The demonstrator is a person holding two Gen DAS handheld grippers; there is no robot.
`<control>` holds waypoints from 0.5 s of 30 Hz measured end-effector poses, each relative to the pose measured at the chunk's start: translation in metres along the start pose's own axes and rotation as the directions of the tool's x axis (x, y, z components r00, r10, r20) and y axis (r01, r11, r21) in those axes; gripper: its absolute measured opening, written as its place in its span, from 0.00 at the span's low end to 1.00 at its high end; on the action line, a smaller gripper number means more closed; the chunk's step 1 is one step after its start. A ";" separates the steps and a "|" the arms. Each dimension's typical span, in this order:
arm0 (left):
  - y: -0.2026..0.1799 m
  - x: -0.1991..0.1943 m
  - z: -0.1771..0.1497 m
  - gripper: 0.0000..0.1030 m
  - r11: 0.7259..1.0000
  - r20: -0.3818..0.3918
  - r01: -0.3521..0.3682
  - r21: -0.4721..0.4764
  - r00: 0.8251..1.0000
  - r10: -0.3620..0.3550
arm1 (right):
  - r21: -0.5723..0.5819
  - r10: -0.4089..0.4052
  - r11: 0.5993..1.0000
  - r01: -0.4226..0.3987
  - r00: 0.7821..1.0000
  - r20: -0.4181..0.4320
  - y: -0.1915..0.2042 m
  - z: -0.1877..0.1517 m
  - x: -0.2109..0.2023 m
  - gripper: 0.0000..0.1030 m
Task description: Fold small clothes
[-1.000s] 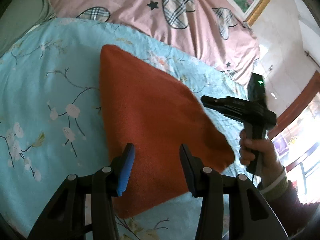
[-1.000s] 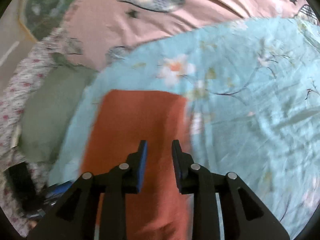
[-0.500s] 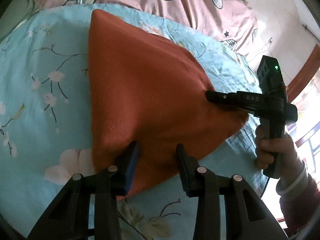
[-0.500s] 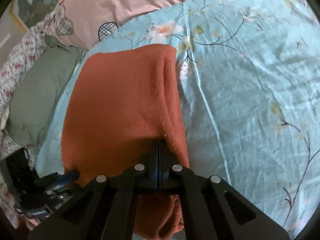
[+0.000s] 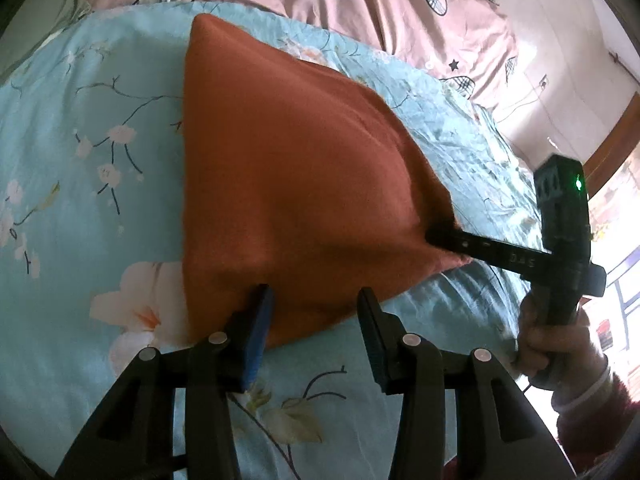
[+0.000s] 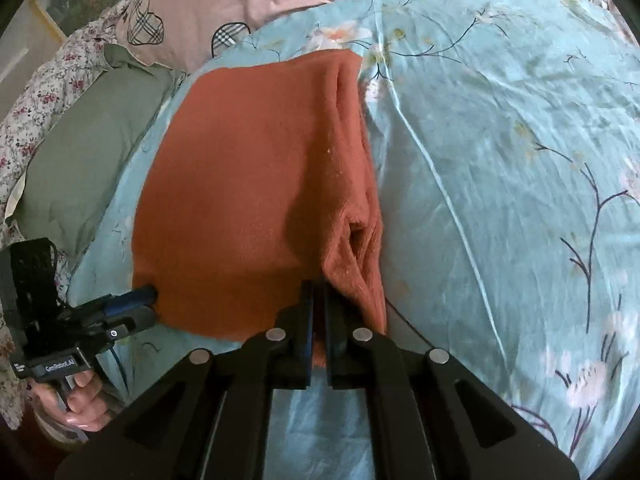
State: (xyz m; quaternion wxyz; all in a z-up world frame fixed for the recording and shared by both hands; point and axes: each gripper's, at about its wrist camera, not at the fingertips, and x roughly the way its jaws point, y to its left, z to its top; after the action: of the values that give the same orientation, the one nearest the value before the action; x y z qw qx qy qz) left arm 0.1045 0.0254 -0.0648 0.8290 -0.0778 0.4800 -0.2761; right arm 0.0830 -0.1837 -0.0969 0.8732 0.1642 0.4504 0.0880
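Closed in from above within a second, right gripper [image 6: 317, 298] now clenched on cloth [image 6: 248, 184] corner at lower centre, left gripper [image 5: 314, 312] gaping astride near hem, seemingly readying paired lift for fold on sheet [image 5: 92, 168].

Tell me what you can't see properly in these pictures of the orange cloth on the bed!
- Near edge of the folded rust-orange fleece cloth: left wrist view, hidden behind the open left gripper.
- Pinched cloth corner: right wrist view, buried between the shut right gripper fingers.
- Cloth's underside: both views, pressed against the light-blue floral bedsheet.
- Person's body: cut off by frame edges.
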 end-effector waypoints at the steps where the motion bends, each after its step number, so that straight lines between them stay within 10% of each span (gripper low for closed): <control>1: 0.001 -0.002 0.000 0.43 1.000 0.001 -0.002 -0.007 1.000 0.002 | -0.005 -0.005 1.000 0.005 1.000 -0.001 0.002 -0.001 -0.001 0.06; 7: -0.002 -0.020 -0.005 0.46 0.998 0.017 -0.060 -0.024 0.998 0.061 | -0.005 0.003 1.000 -0.003 1.000 0.009 0.014 -0.007 -0.019 0.08; 11: -0.006 -0.039 -0.010 0.53 0.992 0.048 -0.121 -0.024 0.991 0.122 | -0.024 0.010 1.000 -0.009 1.000 0.021 0.022 -0.014 -0.033 0.33; 15: -0.006 -0.054 -0.017 0.57 0.983 0.069 -0.181 -0.037 0.981 0.183 | -0.033 0.022 0.999 -0.021 0.999 0.037 0.027 -0.026 -0.048 0.37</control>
State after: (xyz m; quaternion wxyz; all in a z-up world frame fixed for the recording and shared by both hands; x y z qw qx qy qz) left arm 0.0673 0.0520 -0.0306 0.8663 -0.0562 0.4591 -0.1885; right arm 0.0343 -0.1672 -0.0646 0.8829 0.1564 0.4309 0.1015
